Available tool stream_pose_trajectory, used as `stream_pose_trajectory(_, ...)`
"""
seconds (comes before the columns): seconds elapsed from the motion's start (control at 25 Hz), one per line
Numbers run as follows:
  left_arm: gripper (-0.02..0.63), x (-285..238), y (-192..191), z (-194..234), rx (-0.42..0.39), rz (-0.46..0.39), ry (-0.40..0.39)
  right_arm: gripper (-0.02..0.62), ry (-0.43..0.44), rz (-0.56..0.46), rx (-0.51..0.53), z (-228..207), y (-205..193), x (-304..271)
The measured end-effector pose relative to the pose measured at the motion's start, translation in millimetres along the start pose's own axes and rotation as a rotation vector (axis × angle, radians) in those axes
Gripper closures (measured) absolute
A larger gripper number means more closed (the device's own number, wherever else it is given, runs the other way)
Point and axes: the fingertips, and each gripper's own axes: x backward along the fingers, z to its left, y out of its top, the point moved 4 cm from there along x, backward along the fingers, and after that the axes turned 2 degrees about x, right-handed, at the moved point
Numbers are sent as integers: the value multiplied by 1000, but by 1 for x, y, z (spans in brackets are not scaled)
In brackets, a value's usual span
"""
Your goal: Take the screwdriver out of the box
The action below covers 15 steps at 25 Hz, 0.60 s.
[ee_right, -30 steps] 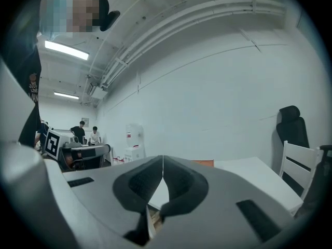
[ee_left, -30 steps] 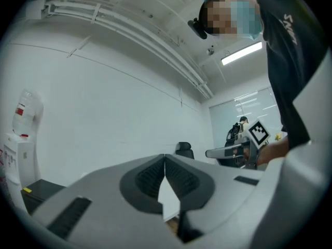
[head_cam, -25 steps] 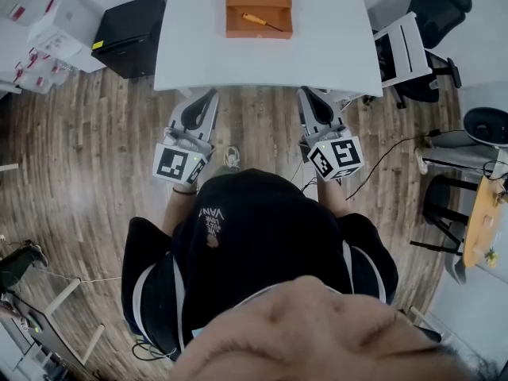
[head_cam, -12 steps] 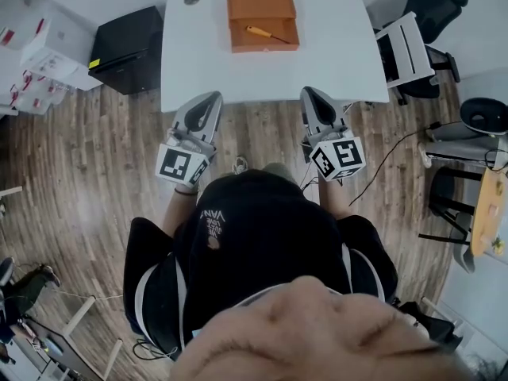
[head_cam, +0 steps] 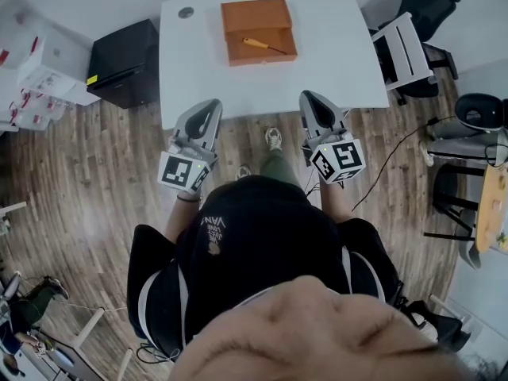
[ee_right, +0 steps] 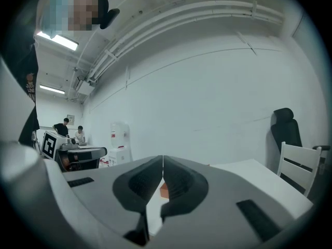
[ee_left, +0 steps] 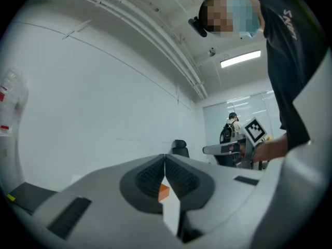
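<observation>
Since a sec ago the person has stepped fwd. The white rectangular worktop (head_cam: 333,62) now sits lower in the head view, and its near edge meets both tool tips, which earlier hung short of it over the wood-plank floor (head_cam: 95,173). A shoe (head_cam: 273,139) now shows btwn the tools.

Going left to right, a black boxy cabinet (head_cam: 123,62) stands on the floor just beside the worktop's left end. The left tool (head_cam: 213,102), grey w/ a marker cube at its back, is held level, jaws clenched together w/ nothing gripped. In its own view (ee_left: 165,156) the pads meet at the tip, and only a sliver of orange shows through the gap behind them.

Beyond, mid-worktop toward the far edge, sits the orange open box (head_cam: 255,28). A slim screwdriver w/ orange handle & dark shaft (head_cam: 260,45) lies slantwise in the box's nearer half, well apart from both tools.

The right tool (head_cam: 305,95) is likewise level, jaws closed on nothing (ee_right: 163,157). A white slatted chair (head_cam: 405,50) stands by the worktop's right end.
</observation>
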Motion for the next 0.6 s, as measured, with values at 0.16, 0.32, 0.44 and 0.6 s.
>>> stream_pose_trajectory(0.16,591,-11,-1,8,-4,-1,28,583,23,3,2,-11,-1,-15)
stream_pose_trajectory(0.32,591,-26,-2,16,-2,0,56,583,42,8,13,-27,2,-31)
stream_pose_trajectory(0.44,591,-38,-2,22,0,1,78,583,66,12,23,-37,6,-46)
stream_pose_trajectory(0.6,591,-56,-3,31,5,0,98,583,95,9,28,-51,12,-67)
